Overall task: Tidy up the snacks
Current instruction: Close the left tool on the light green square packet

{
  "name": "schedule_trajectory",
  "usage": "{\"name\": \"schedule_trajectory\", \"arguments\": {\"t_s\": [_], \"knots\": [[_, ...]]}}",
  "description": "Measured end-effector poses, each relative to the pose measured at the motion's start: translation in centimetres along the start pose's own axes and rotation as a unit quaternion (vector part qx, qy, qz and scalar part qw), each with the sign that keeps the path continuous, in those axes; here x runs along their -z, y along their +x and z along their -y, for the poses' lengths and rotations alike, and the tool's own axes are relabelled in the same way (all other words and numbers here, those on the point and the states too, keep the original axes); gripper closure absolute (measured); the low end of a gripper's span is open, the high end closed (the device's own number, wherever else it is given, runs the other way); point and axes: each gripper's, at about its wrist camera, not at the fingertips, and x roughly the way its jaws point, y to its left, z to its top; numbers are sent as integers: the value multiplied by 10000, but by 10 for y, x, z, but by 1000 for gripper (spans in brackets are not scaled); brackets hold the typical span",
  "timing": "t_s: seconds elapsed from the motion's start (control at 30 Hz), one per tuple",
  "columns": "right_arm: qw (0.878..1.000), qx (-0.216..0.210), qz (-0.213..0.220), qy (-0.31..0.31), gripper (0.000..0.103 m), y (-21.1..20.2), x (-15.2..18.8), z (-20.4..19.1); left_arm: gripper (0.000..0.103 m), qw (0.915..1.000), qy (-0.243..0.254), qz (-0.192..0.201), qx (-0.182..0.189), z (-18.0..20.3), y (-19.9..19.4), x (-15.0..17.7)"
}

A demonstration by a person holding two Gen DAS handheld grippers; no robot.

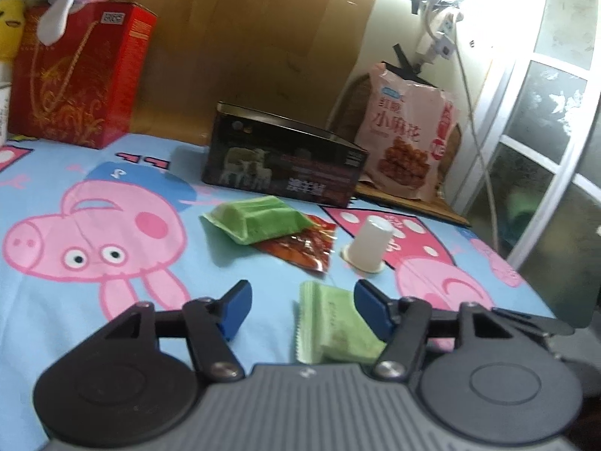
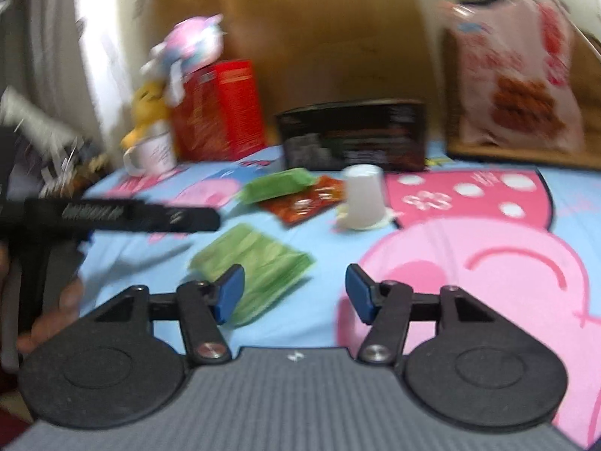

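The near green snack packet [image 1: 334, 327] lies flat on the bed sheet [image 1: 56, 308], its long side pointing away, right by the left gripper [image 1: 300, 310], whose jaws stand partly apart and empty, like the right gripper [image 2: 295, 293], which is farther off.

Bare sheet [image 1: 124, 323] lies open left; ahead, the green packet [image 1: 259, 221], white cup [image 1: 370, 244], and seemingly open-topped black box [image 1: 285, 161] crowd passage.

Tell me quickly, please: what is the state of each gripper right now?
Left gripper: jaws open, holding nothing; the near green packet lies by one pad, not pinched.
Right gripper: jaws open, holding nothing.
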Motion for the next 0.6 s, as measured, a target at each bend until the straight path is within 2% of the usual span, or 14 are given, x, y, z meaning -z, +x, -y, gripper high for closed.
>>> {"name": "schedule_trajectory", "arguments": {"t_s": [0.1,0.3,0.4,0.47,0.6], "knots": [[9994,-13,-52,-334,46,2,2,-10,45,9996,-43,-60,287,-2,-1,0],[9992,-54,-200,-332,47,9,0,-8,48,9978,109,-359,541,5,6,2],[9986,-163,-325,-381,54,11,1,-13,48,9965,162,-510,646,8,10,4],[9979,-204,-378,-483,54,12,2,-17,52,9956,199,-594,703,9,12,5],[9972,-148,-403,-606,57,13,3,-22,67,9939,277,-731,780,12,15,6]]}}
